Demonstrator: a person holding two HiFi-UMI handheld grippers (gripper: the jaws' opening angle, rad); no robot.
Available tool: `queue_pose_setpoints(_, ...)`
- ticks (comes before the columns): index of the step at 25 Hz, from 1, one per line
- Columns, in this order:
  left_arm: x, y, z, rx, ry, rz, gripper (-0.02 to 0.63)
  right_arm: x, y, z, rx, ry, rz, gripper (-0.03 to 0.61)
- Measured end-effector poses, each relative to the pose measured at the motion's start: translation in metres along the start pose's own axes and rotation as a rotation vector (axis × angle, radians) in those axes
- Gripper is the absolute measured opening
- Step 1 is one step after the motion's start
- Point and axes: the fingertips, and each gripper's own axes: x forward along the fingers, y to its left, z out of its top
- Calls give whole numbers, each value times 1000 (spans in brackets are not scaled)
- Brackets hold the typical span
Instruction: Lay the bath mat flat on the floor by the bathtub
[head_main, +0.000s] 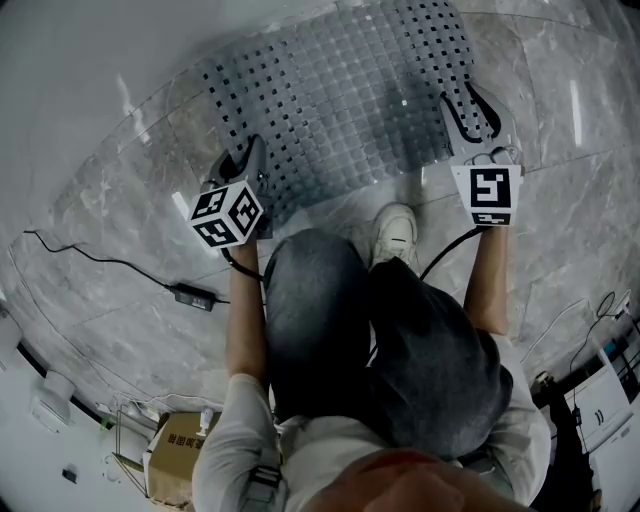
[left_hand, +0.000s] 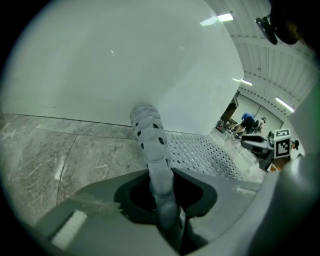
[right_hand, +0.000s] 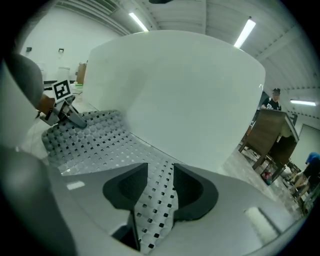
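Step in hand: final lay-down. Bath mat (head_main: 340, 100) lies mostly flat on marble floor (head_main: 130, 200), alongside bathtub (head_main: 100, 60). R gripper (head_main: 470, 115) released: jaws wide, mat edge loose between them, not pinched. L gripper (head_main: 248, 165) clenched on near-left corner, which stands up curled in its jaws. Next, my reading: lower that corner to floor, unclamp, pull back w/o dragging mat — watch for a ripple there.

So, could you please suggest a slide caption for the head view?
Bath mat spread on the marble floor: left hand-held gripper pinching one end, right hand-held gripper open around the other end.
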Motion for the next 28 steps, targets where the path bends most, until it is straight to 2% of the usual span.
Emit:
queue_pose_setpoints(10, -5, -2, 3, 0, -16, -16, 117, 11, 42, 10, -8, -21, 92, 164)
queue_pose_setpoints(28, -23, -15, 12, 6, -48, -85, 164, 28, 111, 57, -73, -110, 259, 160)
